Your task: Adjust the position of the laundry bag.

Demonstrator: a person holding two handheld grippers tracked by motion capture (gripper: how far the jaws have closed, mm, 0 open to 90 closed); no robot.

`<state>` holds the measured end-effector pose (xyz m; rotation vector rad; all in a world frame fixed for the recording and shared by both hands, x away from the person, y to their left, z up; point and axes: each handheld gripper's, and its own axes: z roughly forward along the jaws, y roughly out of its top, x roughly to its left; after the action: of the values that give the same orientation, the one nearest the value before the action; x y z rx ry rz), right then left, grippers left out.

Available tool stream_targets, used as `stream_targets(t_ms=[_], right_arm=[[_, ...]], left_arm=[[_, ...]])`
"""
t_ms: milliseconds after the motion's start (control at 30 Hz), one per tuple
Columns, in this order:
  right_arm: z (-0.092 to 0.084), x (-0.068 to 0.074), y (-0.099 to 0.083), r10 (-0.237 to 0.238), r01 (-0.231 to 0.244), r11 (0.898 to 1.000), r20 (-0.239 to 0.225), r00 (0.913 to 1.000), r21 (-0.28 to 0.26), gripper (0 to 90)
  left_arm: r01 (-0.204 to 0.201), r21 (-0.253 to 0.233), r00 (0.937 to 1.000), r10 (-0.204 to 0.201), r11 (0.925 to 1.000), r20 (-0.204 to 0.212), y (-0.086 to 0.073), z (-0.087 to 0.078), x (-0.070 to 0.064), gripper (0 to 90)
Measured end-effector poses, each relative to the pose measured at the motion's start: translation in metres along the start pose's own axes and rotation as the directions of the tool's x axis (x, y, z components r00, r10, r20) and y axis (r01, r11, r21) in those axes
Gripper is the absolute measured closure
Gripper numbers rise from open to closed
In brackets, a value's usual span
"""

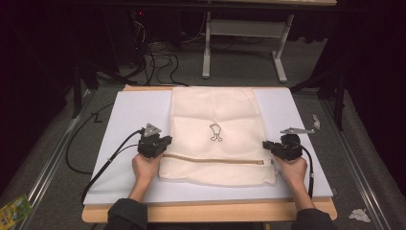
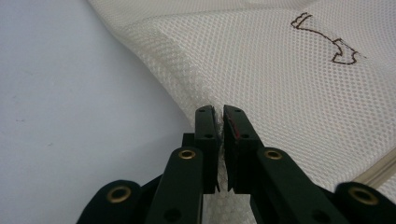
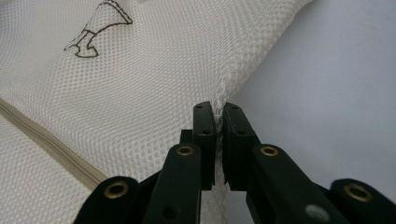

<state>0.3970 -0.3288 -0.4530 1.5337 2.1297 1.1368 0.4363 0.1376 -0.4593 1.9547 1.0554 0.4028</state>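
Mesh bag (image 1: 218,136) flat | left tongs (image 1: 165,142) pinch its left edge | right tongs (image 1: 266,145) pinch right edge | hands low, level

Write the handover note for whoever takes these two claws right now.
Left claw: nearly closed, pinching the left side edge of the cream mesh laundry bag.
Right claw: nearly closed, pinching the bag's right side edge.
Bag lies flat on the white foam board, beige zipper near the person's side, small brown embroidered mark facing up.
Done: both edges gripped.
Left: whatever lift or fold follows; the bag is not yet raised.
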Motion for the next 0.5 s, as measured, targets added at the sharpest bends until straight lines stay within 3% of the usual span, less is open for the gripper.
stream_targets(t_ms=[500], right_arm=[[0.0031,-0.0004,-0.0017,-0.004,0.004,1.0,-0.005,1.0,0.003,80.2]], left_arm=[[-0.02,0.005,0.9997,0.02,0.9998,-0.011,-0.0056,0.0007,0.0015,79.0]])
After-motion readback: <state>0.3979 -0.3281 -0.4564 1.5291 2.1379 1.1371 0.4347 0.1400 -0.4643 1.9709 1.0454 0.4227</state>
